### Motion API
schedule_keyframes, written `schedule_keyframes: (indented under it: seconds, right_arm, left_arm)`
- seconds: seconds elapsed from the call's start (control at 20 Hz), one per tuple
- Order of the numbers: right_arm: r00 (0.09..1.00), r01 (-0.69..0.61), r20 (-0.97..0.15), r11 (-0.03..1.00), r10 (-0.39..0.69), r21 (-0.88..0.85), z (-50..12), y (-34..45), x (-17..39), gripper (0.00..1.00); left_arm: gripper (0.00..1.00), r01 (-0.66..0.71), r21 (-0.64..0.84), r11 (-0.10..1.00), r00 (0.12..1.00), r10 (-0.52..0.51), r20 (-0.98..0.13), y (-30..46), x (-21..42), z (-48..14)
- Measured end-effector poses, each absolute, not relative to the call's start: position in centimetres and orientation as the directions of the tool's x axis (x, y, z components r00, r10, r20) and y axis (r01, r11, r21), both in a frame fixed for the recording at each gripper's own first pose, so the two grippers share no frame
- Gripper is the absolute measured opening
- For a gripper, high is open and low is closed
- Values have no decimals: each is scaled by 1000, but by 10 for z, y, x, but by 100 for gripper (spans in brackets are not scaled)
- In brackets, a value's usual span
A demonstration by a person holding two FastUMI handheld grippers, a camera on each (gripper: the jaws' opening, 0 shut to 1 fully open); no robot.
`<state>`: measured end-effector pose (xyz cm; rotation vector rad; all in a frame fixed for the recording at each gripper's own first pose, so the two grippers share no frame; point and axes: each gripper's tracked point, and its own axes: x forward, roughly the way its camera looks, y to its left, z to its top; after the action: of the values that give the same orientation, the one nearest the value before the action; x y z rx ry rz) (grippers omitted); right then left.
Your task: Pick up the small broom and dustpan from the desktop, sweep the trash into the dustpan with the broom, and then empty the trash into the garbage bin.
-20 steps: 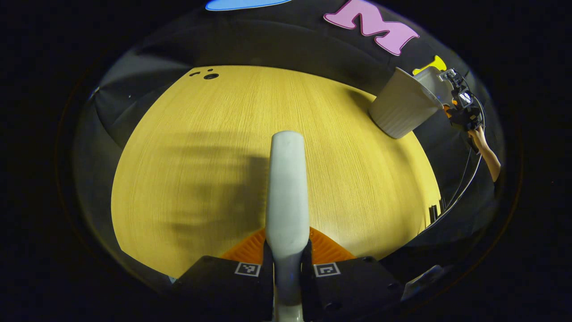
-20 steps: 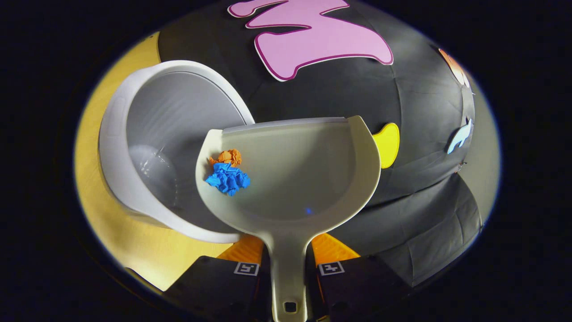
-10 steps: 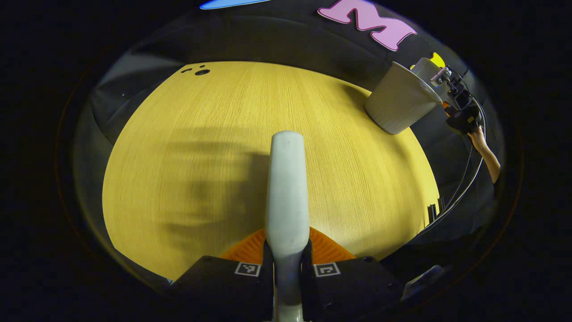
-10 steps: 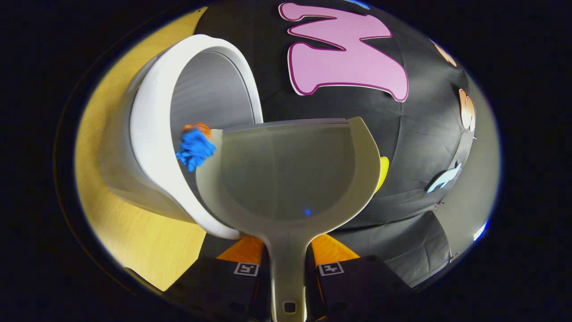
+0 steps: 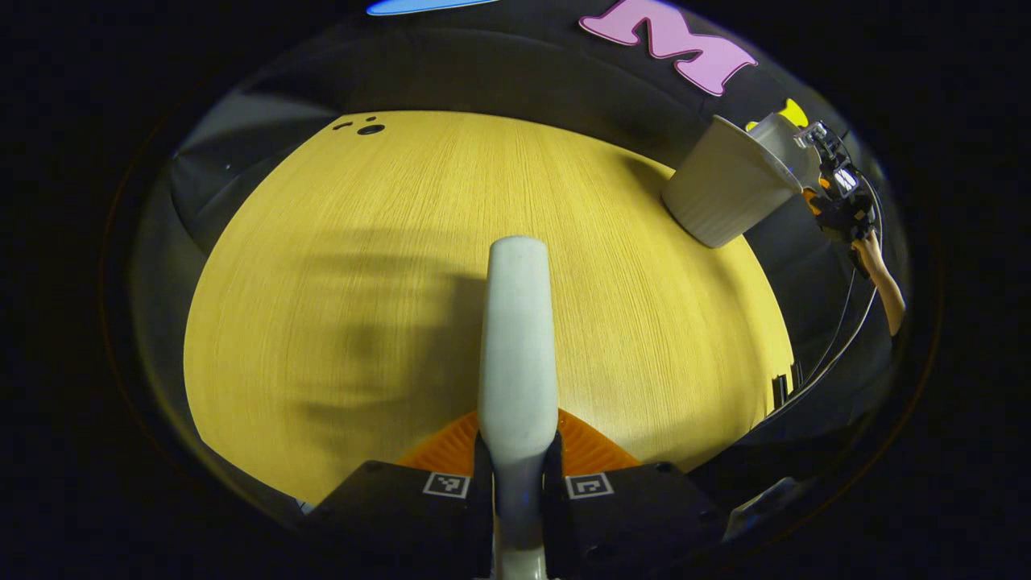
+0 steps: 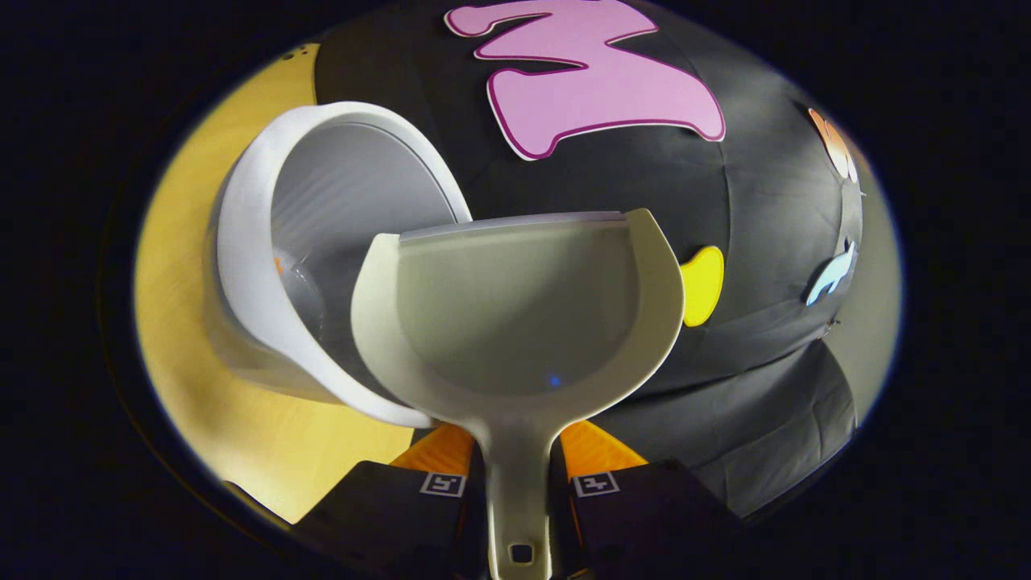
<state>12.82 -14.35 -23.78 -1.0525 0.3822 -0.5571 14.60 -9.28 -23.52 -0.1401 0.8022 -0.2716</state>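
left gripper view high over the desk, right gripper view close; shared bin.

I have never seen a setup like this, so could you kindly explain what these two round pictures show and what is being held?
A person holds a two-finger gripper in each hand; each carries a camera looking forward along its jaws. In the left gripper view, the left gripper clamps the broom handle above a wooden desktop; the garbage bin stands at the far edge, with the other hand beside it. In the right gripper view, the right gripper clamps the dustpan handle, held beside the bin's opening. The pan looks empty.
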Motion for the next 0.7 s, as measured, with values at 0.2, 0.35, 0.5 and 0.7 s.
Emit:
schedule_keyframes:
  seconds: [0.2, 0.35, 0.5, 0.7]
  right_arm:
    - [820, 270, -77, 502, -567, -822, -229, -125, 120, 34]
    - [832, 317, -74, 579, -550, -751, -210, -110, 110, 34]
    - [846, 350, -80, 663, -526, -662, -192, -92, 101, 34]
    - [883, 320, -92, 734, -460, -598, -169, -66, 91, 37]
  left_arm:
    - [27, 187, -220, 957, 669, -288, -685, -92, 146, -234]
    - [27, 188, -222, 957, 670, -290, -683, -92, 145, -233]
    - [27, 195, -209, 958, 680, -285, -676, -91, 146, -230]
    - [29, 171, -203, 964, 732, -262, -629, -92, 140, -223]
